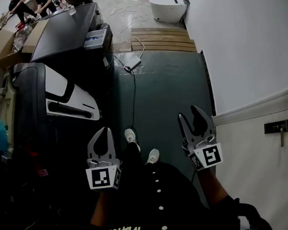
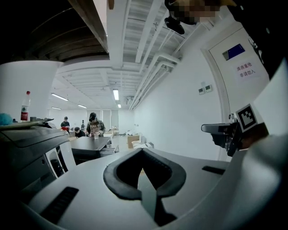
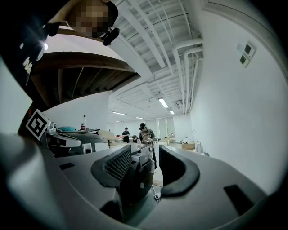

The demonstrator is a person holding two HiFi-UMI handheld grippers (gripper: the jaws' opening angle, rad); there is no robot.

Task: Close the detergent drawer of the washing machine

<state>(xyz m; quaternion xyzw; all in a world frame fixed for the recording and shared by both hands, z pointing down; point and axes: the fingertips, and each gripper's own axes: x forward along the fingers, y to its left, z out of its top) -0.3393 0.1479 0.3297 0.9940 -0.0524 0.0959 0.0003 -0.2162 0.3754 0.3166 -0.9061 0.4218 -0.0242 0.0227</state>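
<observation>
The black washing machine (image 1: 63, 31) stands far ahead on the left. Its pale detergent drawer (image 1: 94, 39) sticks out of the front toward the aisle. Both grippers hang at waist height, well short of it. My left gripper (image 1: 104, 131) is shut with nothing in it, and its pads meet at the tip (image 2: 143, 150). My right gripper (image 1: 189, 114) is open and empty. Through its gap (image 3: 145, 150) I see the drawer (image 3: 140, 157) sticking out, still distant. In the left gripper view the drawer (image 2: 108, 150) shows small at the machine's (image 2: 90, 143) right edge.
A nearer dark machine with a white panel (image 1: 57, 89) lines the left side. A cable and power strip (image 1: 132, 63) lie on the green floor ahead. Wooden boards (image 1: 163, 38) and a white tub (image 1: 168, 8) sit beyond. A white wall (image 1: 248, 54) bounds the right. People (image 3: 144, 132) stand far off.
</observation>
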